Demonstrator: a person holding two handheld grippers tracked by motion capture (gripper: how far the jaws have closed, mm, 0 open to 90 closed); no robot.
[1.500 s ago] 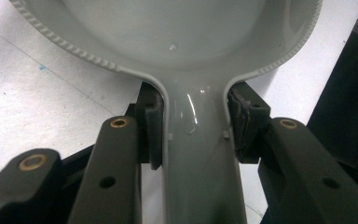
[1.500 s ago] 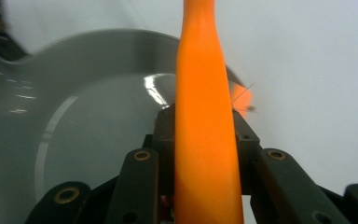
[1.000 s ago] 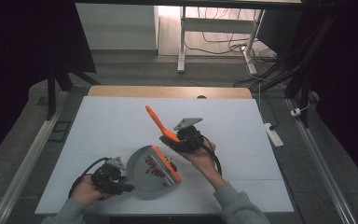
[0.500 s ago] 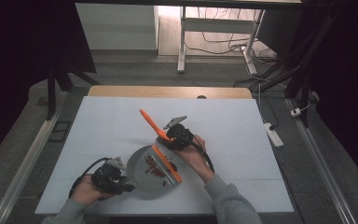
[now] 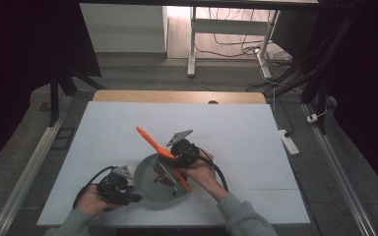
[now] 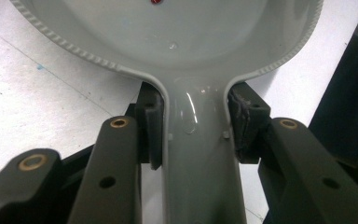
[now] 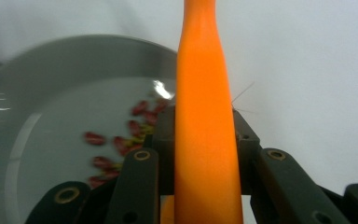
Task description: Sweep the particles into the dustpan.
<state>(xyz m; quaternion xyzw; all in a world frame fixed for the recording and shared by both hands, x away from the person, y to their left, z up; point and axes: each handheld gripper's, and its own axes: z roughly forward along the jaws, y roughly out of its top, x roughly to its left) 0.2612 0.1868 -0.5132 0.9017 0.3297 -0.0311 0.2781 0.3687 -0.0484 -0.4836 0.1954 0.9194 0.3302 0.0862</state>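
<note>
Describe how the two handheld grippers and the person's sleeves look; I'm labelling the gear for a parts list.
Both the left gripper and the right gripper are black, each topped by a grey three-cornered plate and trailing a black cable. Their jaws are black bars with brass-coloured rivets and dark pads. The sleeves are grey-green.

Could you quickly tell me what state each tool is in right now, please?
Left tool: closed on the handle of the grey pan.
Right tool: closed on the orange spatula, its blade over the pan.
</note>
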